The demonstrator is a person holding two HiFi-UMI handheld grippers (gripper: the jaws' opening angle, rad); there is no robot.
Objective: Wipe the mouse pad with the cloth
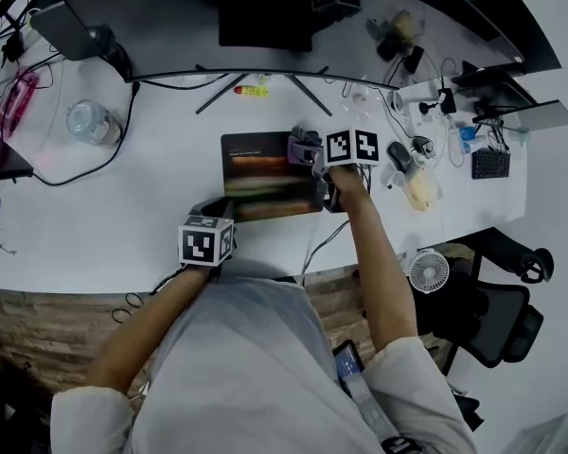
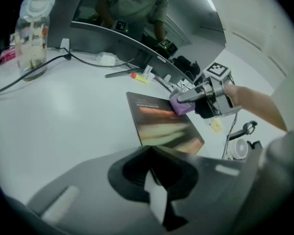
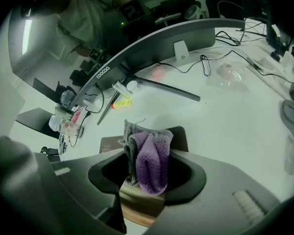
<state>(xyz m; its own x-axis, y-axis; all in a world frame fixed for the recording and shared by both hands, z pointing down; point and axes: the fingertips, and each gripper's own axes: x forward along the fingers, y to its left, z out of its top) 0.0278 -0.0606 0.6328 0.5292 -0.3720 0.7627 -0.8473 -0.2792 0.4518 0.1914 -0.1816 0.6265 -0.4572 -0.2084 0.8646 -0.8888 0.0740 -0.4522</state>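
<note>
Closest in, the left gripper [image 2: 153, 153] has its 2 jaws pinched together on nothing, tip parked just at the mouse pad's [image 1: 265, 173] near corner, likely to pin it down. Further out, the right gripper [image 1: 310, 151] clamps the bunched purple-grey cloth [image 3: 148, 163] over the pad's far right edge, poised to wipe; whether cloth actually touches pad is hard to say, since that gripper covers the spot.

Water bottle [image 1: 89, 121], desk fan [image 1: 428, 270]
</note>
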